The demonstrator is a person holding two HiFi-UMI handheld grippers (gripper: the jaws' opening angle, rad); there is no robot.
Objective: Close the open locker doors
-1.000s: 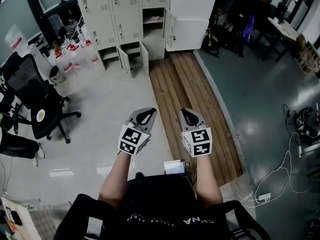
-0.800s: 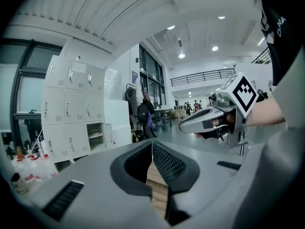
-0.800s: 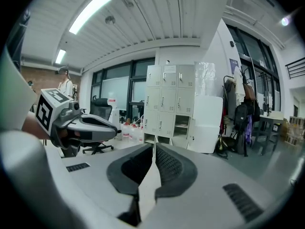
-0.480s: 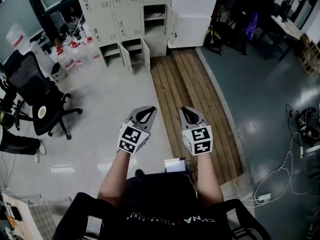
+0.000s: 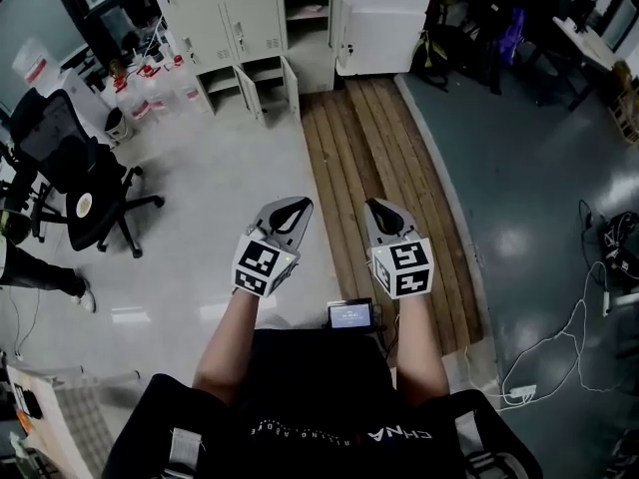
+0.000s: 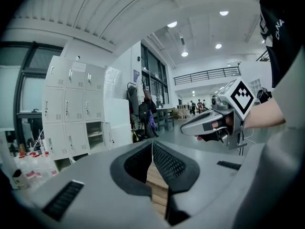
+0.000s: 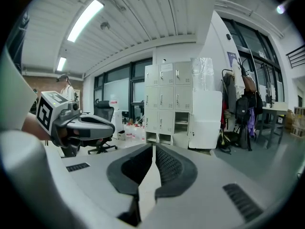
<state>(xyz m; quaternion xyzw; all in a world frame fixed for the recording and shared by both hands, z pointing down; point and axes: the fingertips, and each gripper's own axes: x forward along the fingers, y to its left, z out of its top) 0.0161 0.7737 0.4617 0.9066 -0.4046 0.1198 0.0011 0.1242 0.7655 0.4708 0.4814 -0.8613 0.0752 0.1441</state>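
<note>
A bank of pale lockers (image 5: 250, 18) stands far ahead on the floor. Two bottom-row doors (image 5: 248, 96) (image 5: 290, 86) hang open, and so does a middle-row door (image 5: 337, 23) beside an open compartment (image 5: 308, 13). The lockers (image 6: 71, 113) show at the left gripper view's left side, and the lockers (image 7: 167, 109) stand straight ahead in the right gripper view. My left gripper (image 5: 290, 213) and right gripper (image 5: 384, 213) are held side by side in front of me, well short of the lockers. Both are shut and hold nothing.
A large white cabinet (image 5: 389, 18) stands right of the lockers. Wooden planks (image 5: 369, 168) run along the floor toward them. A black office chair (image 5: 80, 188) and several bottles (image 5: 150, 98) are at the left. Cables (image 5: 589, 307) lie at the right.
The lockers and chair have slid a little up in the head view. Both grippers stay shut, side by side, and are slightly farther apart.
</note>
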